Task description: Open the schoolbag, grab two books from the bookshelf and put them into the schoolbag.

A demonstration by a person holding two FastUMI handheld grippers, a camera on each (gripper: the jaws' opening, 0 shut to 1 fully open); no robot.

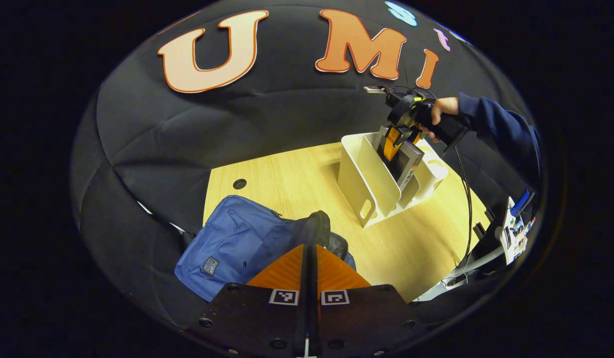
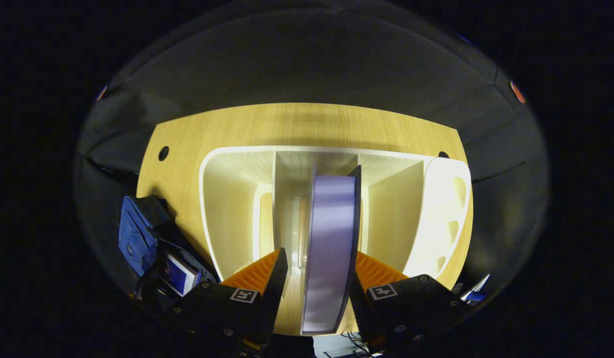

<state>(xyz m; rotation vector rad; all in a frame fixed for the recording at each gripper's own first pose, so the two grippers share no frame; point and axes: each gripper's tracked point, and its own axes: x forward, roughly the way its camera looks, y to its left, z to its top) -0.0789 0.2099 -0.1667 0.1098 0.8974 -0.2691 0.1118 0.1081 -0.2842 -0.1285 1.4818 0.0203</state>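
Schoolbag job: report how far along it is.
Done: the bag looks open, with what may be a first book inside. In hand: the right gripper straddles the shelf book in the shelf, not yet clamped. Left: grip it, lift it out, drop it in the bag, by the shut left gripper.

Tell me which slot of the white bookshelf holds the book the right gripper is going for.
The middle slot: the lavender book stands upright there, between the right gripper fingers, which straddle it. The bookshelf slots on either side look empty.
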